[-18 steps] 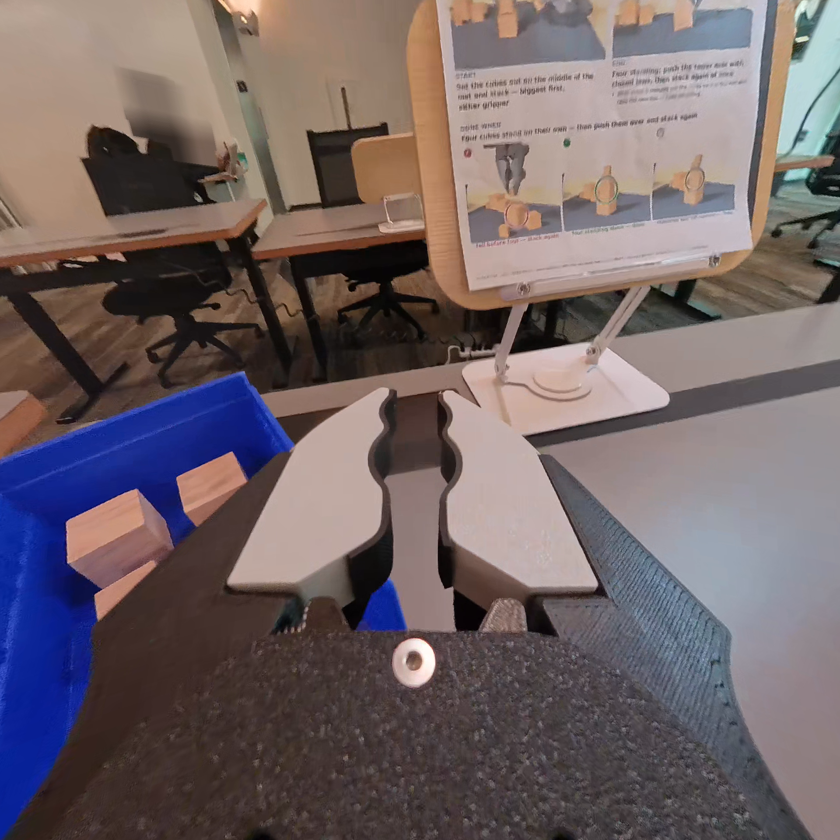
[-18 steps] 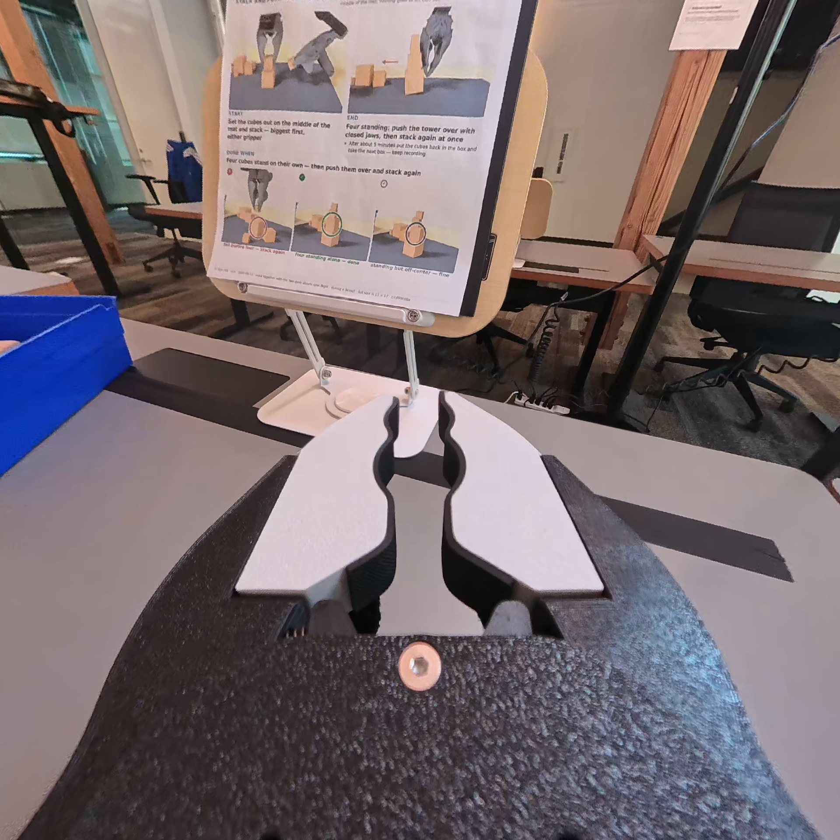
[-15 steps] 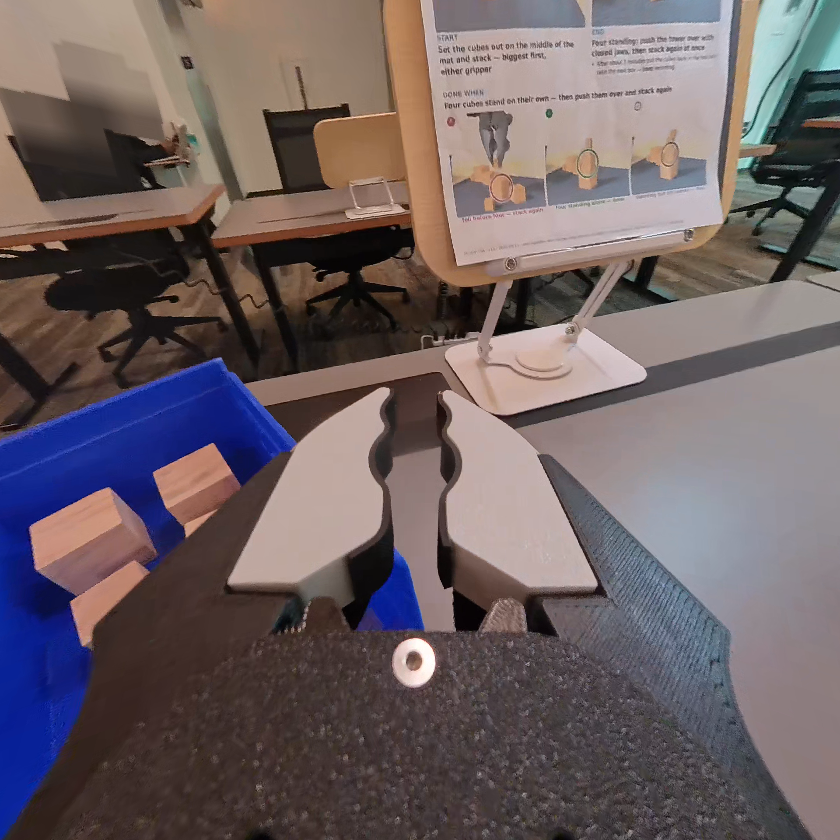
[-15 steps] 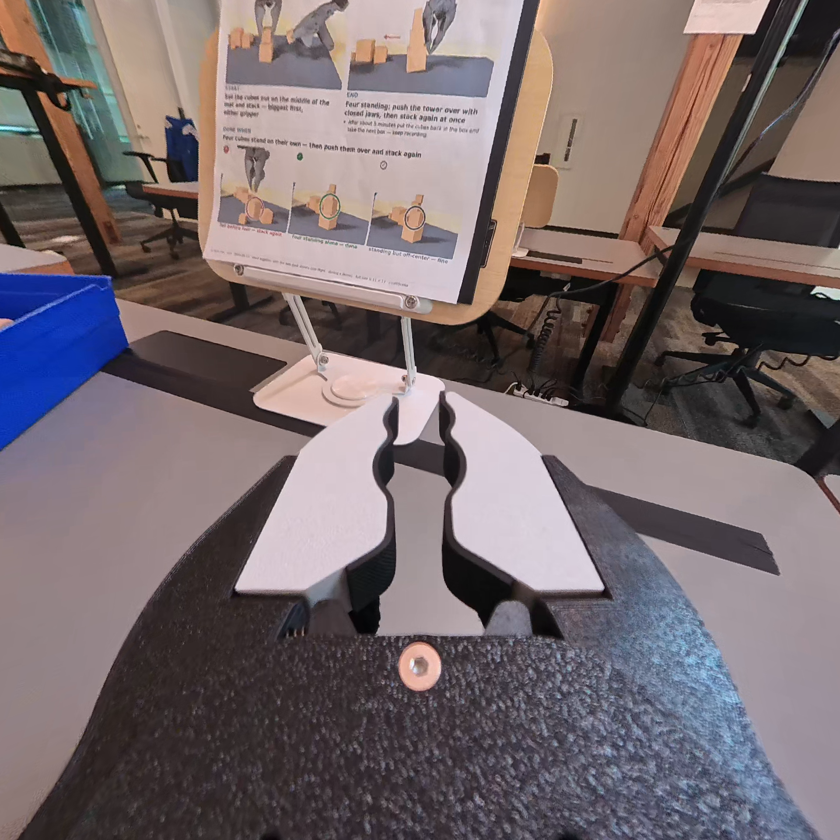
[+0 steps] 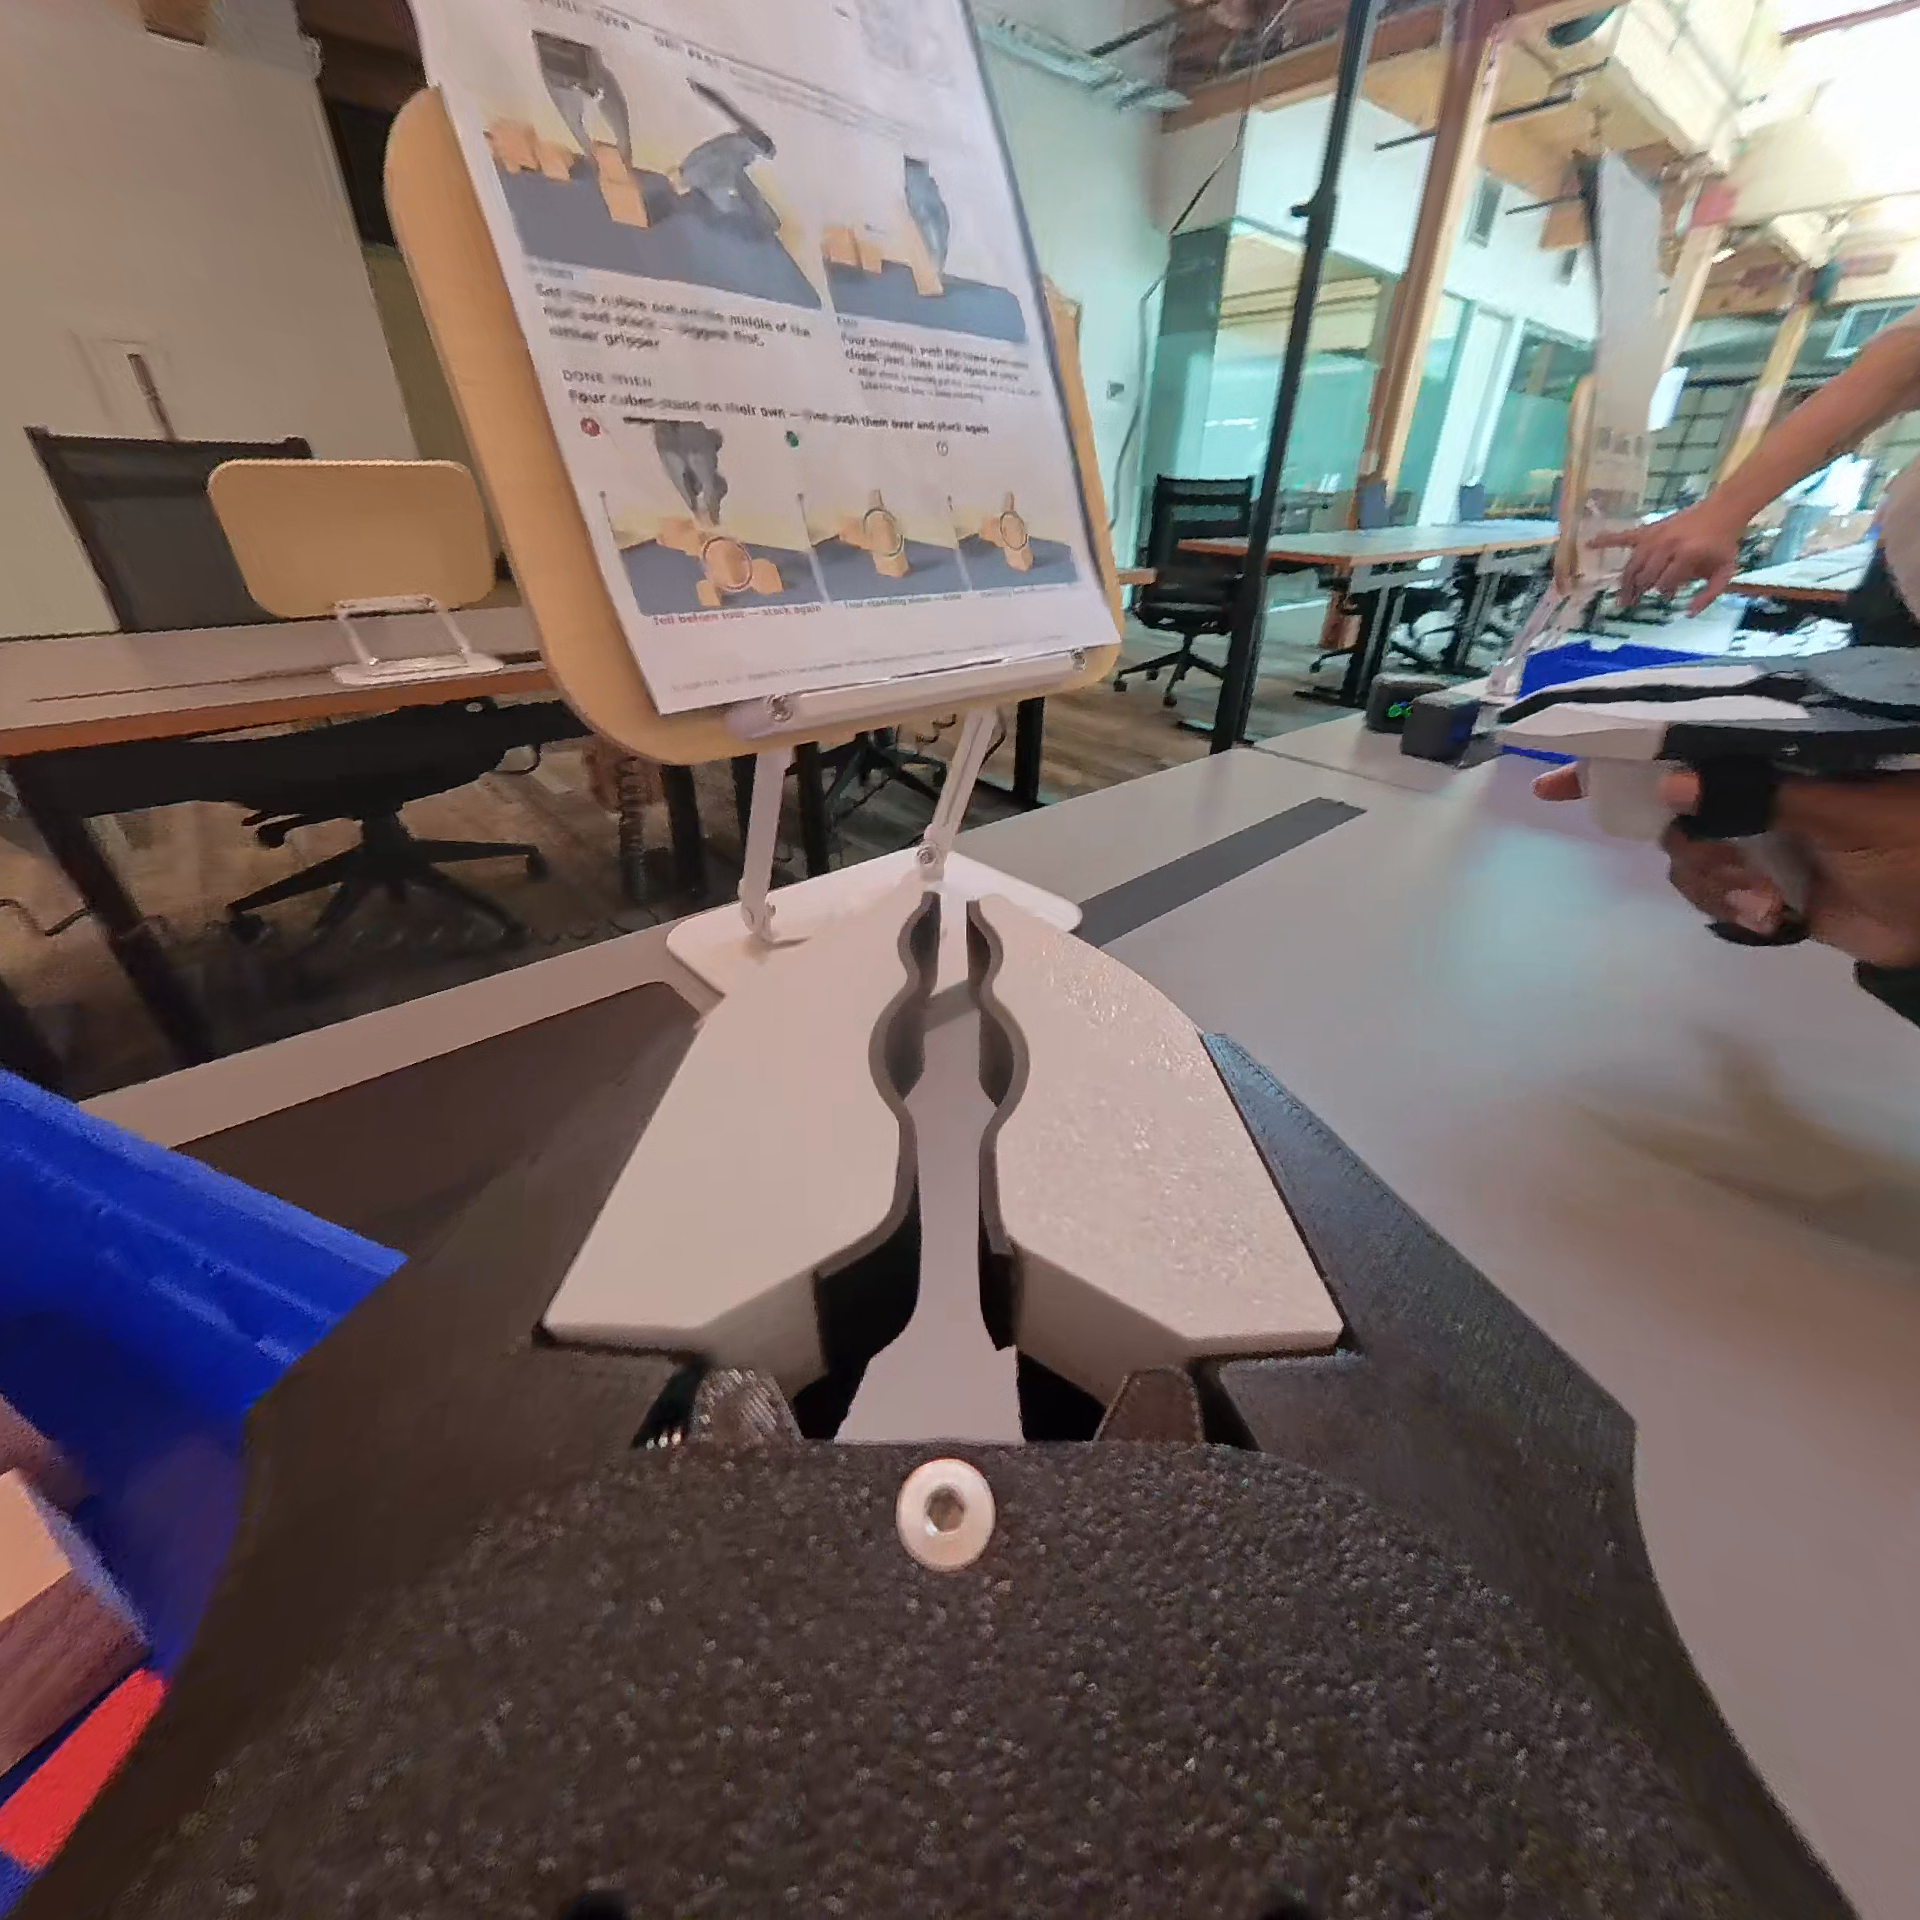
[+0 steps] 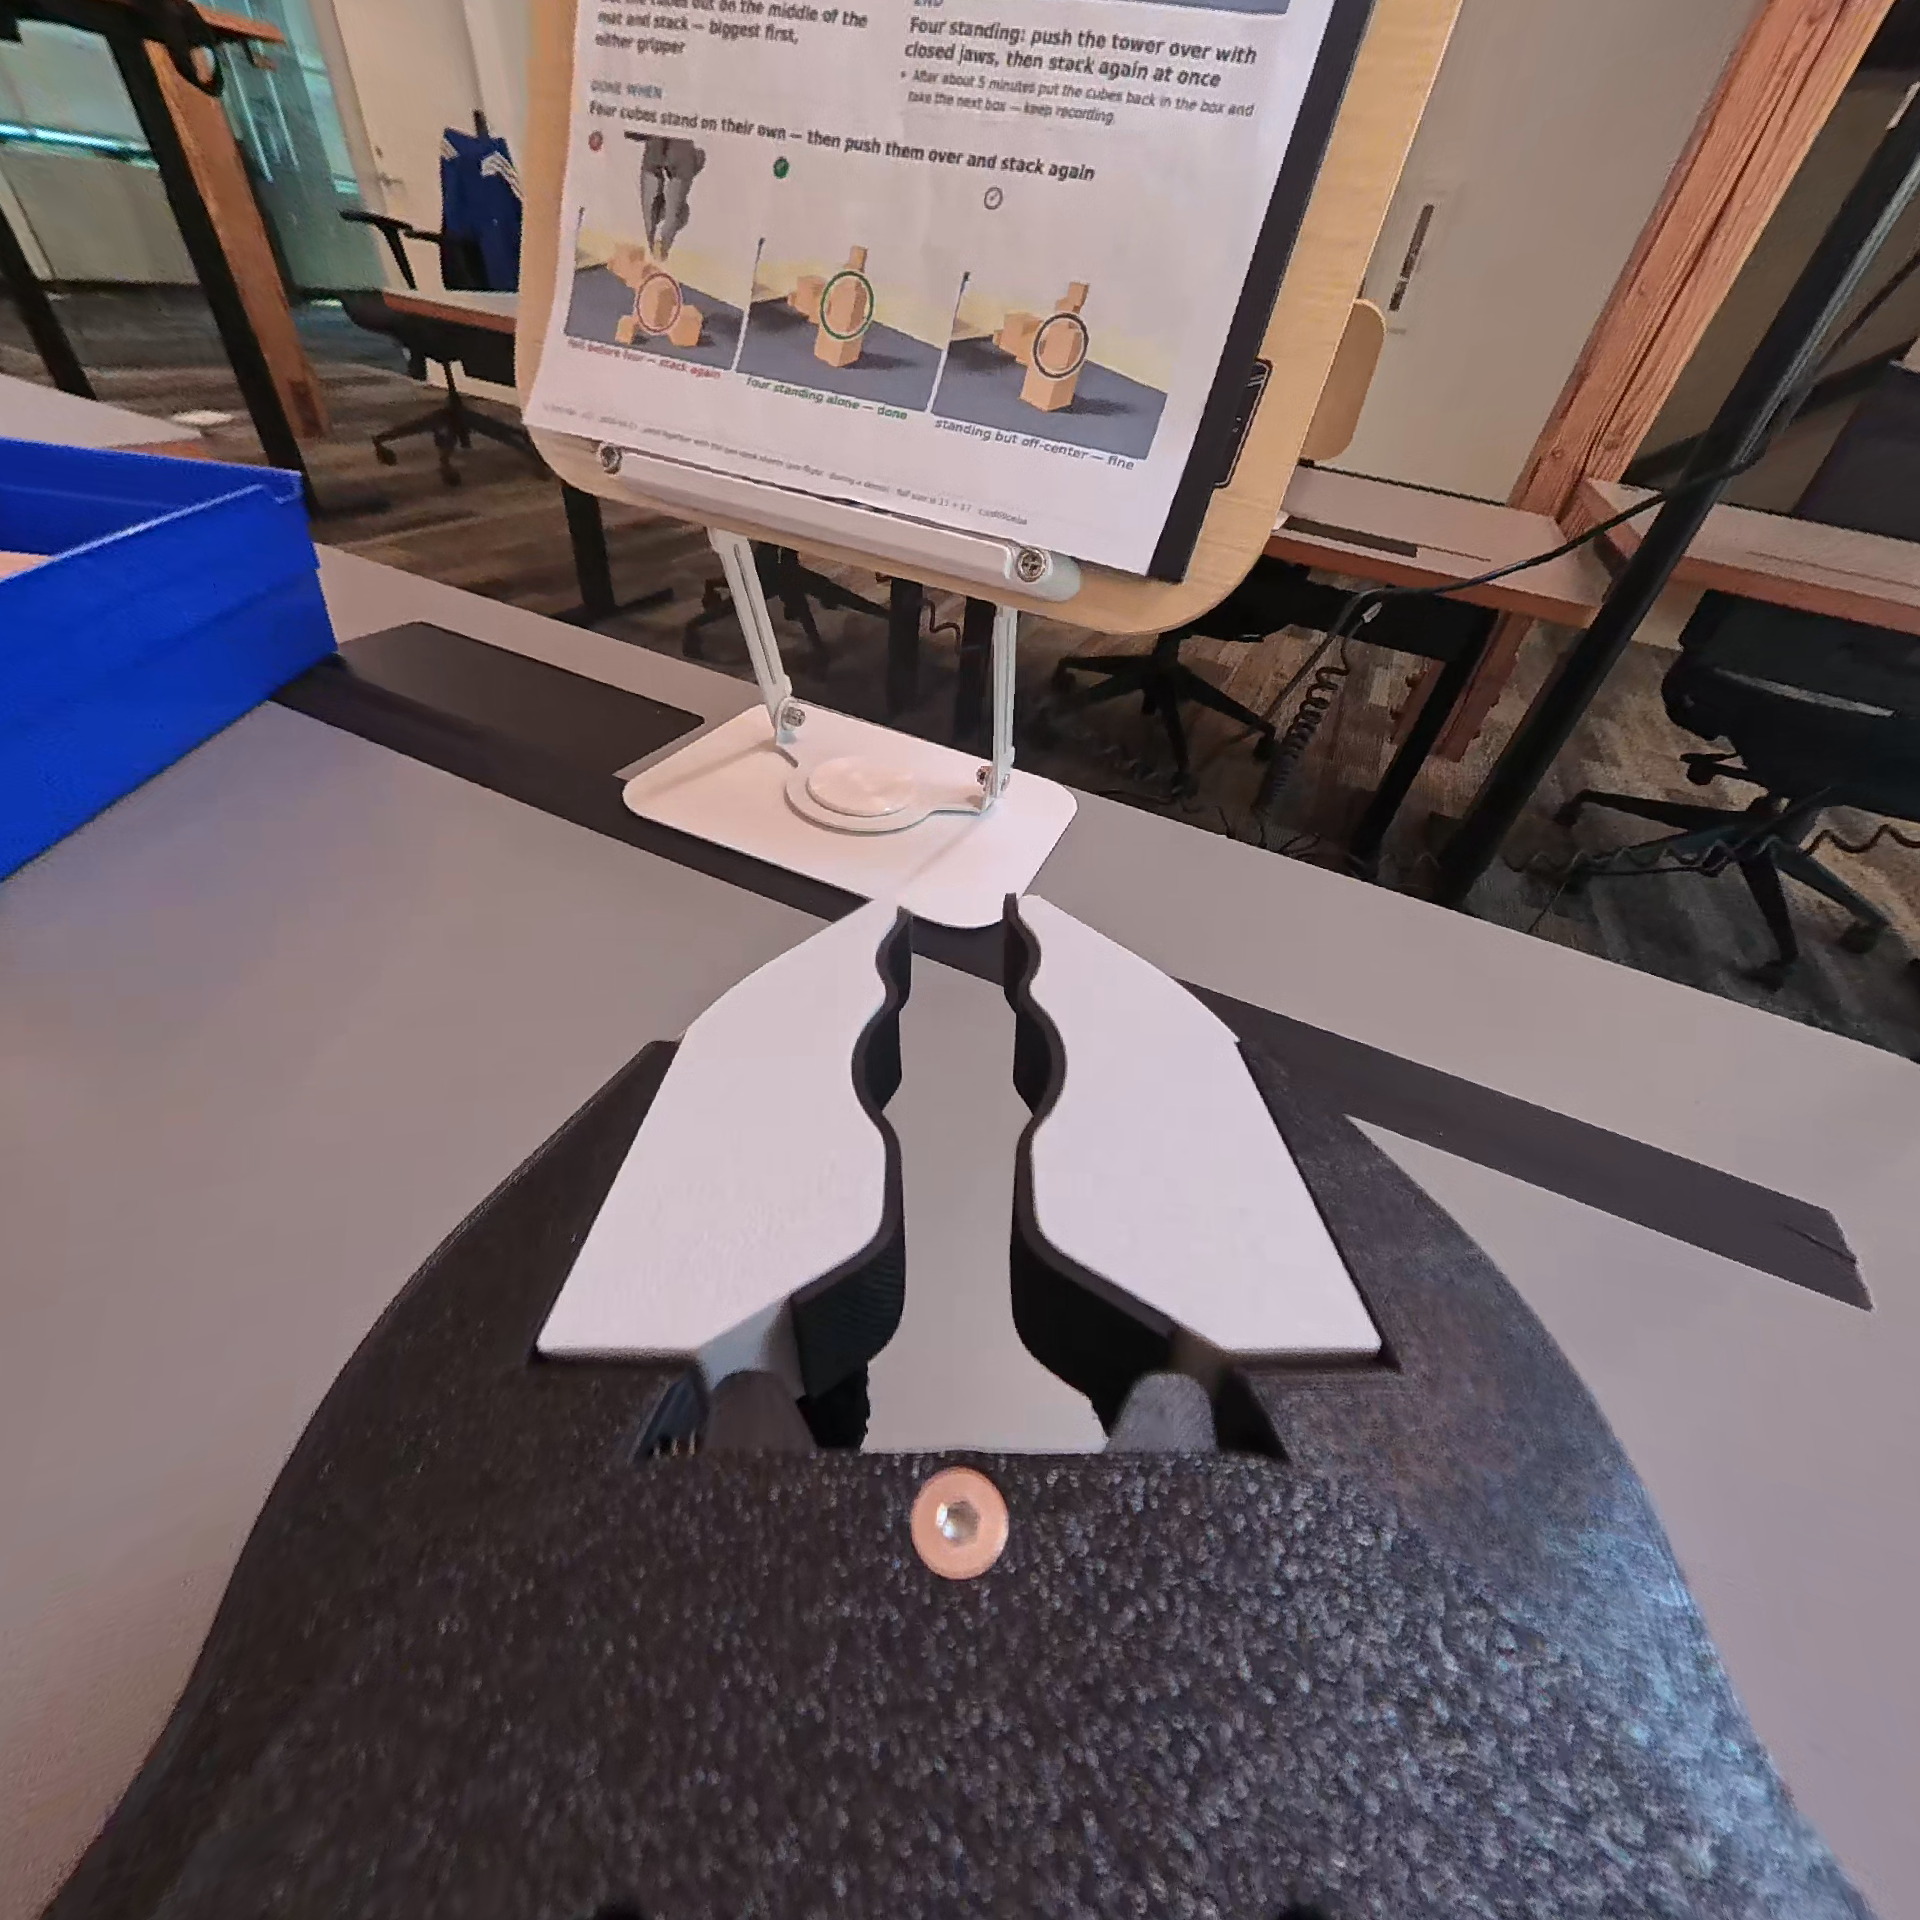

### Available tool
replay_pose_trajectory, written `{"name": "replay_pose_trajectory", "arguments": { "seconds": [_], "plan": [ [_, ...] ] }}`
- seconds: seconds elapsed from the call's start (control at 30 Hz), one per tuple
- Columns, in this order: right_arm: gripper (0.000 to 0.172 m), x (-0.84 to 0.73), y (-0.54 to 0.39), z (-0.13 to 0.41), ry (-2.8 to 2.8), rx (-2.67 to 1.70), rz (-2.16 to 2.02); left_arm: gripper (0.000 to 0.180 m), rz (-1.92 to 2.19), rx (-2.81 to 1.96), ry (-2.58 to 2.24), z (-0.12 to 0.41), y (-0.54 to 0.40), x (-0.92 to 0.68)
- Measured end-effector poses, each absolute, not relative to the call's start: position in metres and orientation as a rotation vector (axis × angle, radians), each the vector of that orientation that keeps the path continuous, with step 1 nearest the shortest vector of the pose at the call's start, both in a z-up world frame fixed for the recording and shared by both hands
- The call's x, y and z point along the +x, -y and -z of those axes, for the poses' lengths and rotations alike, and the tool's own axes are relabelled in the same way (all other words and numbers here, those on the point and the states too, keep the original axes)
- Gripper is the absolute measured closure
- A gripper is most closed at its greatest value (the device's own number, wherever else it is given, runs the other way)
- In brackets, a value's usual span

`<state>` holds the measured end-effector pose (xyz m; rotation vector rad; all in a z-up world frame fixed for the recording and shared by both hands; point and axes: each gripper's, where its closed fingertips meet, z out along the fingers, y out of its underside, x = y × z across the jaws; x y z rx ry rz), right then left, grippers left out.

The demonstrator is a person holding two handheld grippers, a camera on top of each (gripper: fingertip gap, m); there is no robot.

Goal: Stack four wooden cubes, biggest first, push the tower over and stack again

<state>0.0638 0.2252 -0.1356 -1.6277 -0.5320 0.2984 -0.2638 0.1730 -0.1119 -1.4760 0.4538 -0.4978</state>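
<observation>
My left gripper [image 5: 956, 914] hovers over the grey table [image 5: 1455, 1039]. Its fingers are drawn together to a thin slit with nothing between them. A blue bin [image 5: 156, 1278] lies at its lower left, with a wooden cube [image 5: 42, 1621] inside. My right gripper [image 6: 956, 914] is open and empty, its tips just short of the white base [image 6: 852, 800] of a sheet stand. In the left wrist view the right gripper [image 5: 1538, 727] shows at the far right, held by a hand [image 5: 1829, 873]. The blue bin [image 6: 145, 623] is at the left in the right wrist view.
A wooden board with a printed sheet [image 5: 748, 364] stands on the white base at the table's far edge. A dark strip [image 6: 1558, 1174] crosses the grey surface. Another person's arm [image 5: 1683, 551] reaches in at the far right. Desks and office chairs stand beyond the table. About 35 cm separates my left fingertips from my right.
My left gripper's fingers have drawn together on air, and its view has swung right, leaving the blue bin at the left edge. My right gripper moved closer to the stand, still open.
</observation>
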Motion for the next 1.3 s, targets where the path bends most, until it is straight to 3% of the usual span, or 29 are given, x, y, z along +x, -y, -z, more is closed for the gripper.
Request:
{"name": "replay_pose_trajectory", "arguments": {
  "seconds": [0.1, 0.3, 0.53, 0.7, 0.87, 0.97, 1.3],
  "plan": [
    [0.155, 0.066, -0.225, 0.136, 0.527, -1.628, -0.3, 0.172, 0.374, -1.542, -0.382, 0.116, -0.176, -0.285],
    [0.155, 0.07, -0.226, 0.136, 0.52, -1.631, -0.304, 0.149, 0.13, -1.659, -0.219, 0.127, -0.173, -0.346],
    [0.155, 0.061, -0.224, 0.142, 0.555, -1.642, -0.301, 0.137, 0.067, -1.866, -0.249, 0.185, -0.178, -0.358],
    [0.155, 0.055, -0.222, 0.143, 0.58, -1.641, -0.298, 0.156, 0.036, -1.881, -0.28, 0.189, -0.183, -0.342],
    [0.155, 0.054, -0.221, 0.142, 0.583, -1.639, -0.304, 0.14, 0.071, -1.985, -0.296, 0.202, -0.181, -0.334],
    [0.156, 0.054, -0.221, 0.142, 0.582, -1.639, -0.307, 0.153, -0.018, -2.032, -0.292, 0.213, -0.184, -0.338],
    [0.156, 0.052, -0.22, 0.143, 0.593, -1.642, -0.307, 0.163, -0.211, -2.087, -0.129, 0.214, -0.174, -0.317]
  ]
}}
